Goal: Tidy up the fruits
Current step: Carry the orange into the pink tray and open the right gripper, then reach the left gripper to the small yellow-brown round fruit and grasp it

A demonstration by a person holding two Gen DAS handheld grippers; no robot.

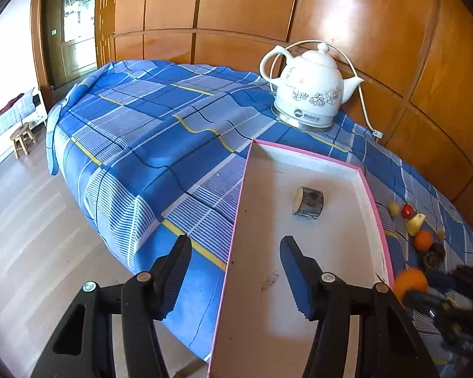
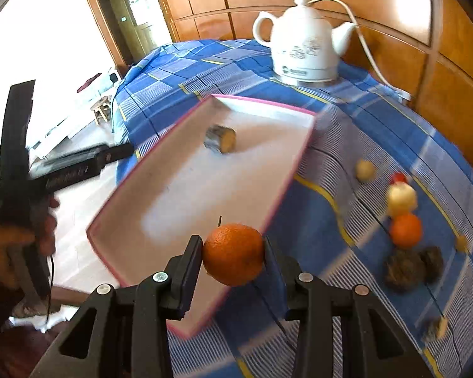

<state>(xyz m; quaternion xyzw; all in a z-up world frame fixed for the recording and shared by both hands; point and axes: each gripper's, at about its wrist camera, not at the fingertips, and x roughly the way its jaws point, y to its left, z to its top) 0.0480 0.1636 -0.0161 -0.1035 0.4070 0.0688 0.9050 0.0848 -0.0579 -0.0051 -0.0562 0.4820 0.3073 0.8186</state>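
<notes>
Your right gripper (image 2: 233,253): fingers clenched on an orange (image 2: 234,254), held over the near rim of the tray (image 2: 186,116). Your left gripper (image 1: 235,275): fingers released, holding nothing, straddling the tray's left rim. Tray: pink-edged, on the counter (image 1: 148,132), holding one cut piece (image 1: 309,202). Loose fruit (image 2: 405,230): clustered on the cloth right of the tray, near the counter's right edge. Kettle (image 1: 310,89): at the counter's far edge.
</notes>
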